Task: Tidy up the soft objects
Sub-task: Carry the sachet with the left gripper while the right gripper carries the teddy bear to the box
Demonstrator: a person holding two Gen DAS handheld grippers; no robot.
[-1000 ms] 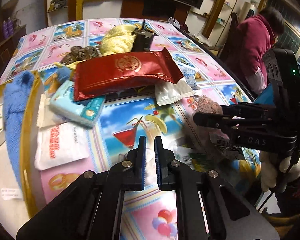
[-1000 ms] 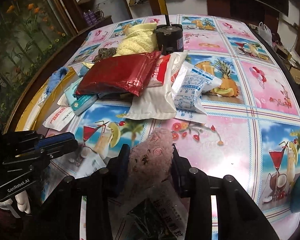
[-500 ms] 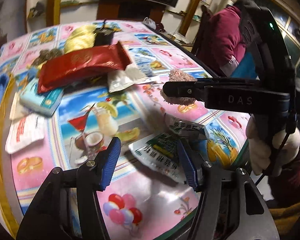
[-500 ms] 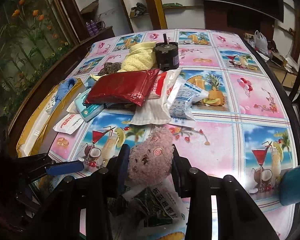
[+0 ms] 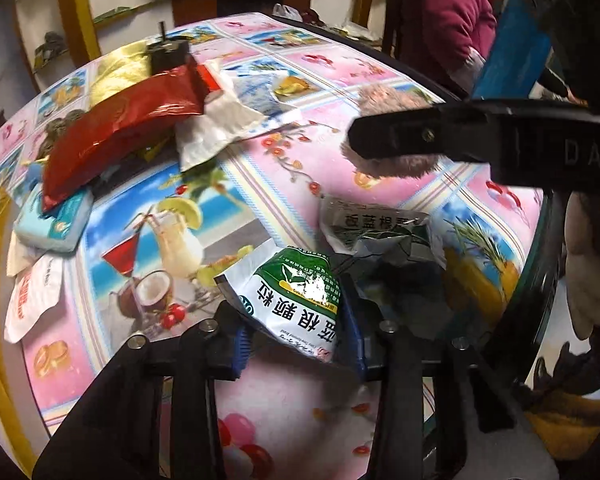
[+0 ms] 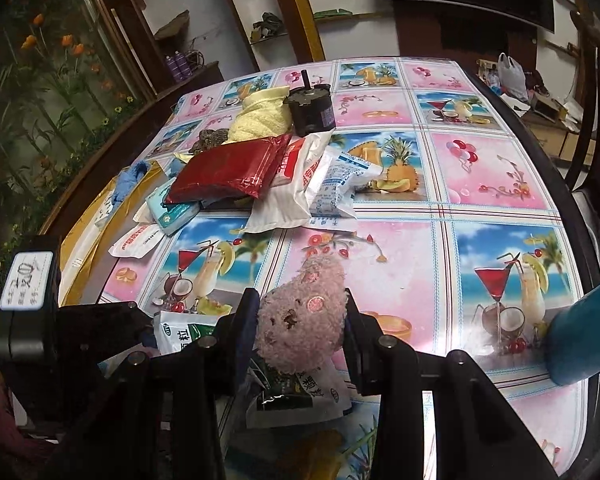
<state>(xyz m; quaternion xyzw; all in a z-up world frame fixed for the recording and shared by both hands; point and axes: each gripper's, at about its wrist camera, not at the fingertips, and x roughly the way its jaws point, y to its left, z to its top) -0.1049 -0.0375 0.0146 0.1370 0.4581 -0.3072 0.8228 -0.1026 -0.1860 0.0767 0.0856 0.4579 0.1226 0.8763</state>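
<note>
We hold the pink plush toy (image 6: 302,318) clamped in our right gripper (image 6: 300,320), lifted above the near edge of the table (image 6: 496,184); its fingers (image 6: 240,324) press into the fur on both sides. In the left wrist view the same toy (image 5: 392,100) shows above and below the right gripper's dark finger (image 5: 420,136).

Our left gripper (image 5: 298,340) has its blue-padded fingers (image 5: 240,346) set on either side of a green-and-white sachet (image 5: 300,300), touching its edges, so it grips the packet near the table's front edge. A second crumpled sachet (image 5: 380,228) of the same kind lies just beyond it, beneath the raised toy.

Farther back, the pile sits together on the patterned cloth: a red foil pouch (image 6: 232,172) lies on top, overlapping a white bag (image 6: 284,200) and a blue-printed white packet (image 6: 336,184) to its right. A teal tissue pack (image 6: 172,210) pokes out from under the pouch's near left corner, with a flat white sachet (image 6: 136,240) beside it. Behind the pouch rest a yellow towel (image 6: 260,118) and a black motor (image 6: 312,108), touching each other. A blue cloth (image 6: 128,178) lies at the left edge.
</note>
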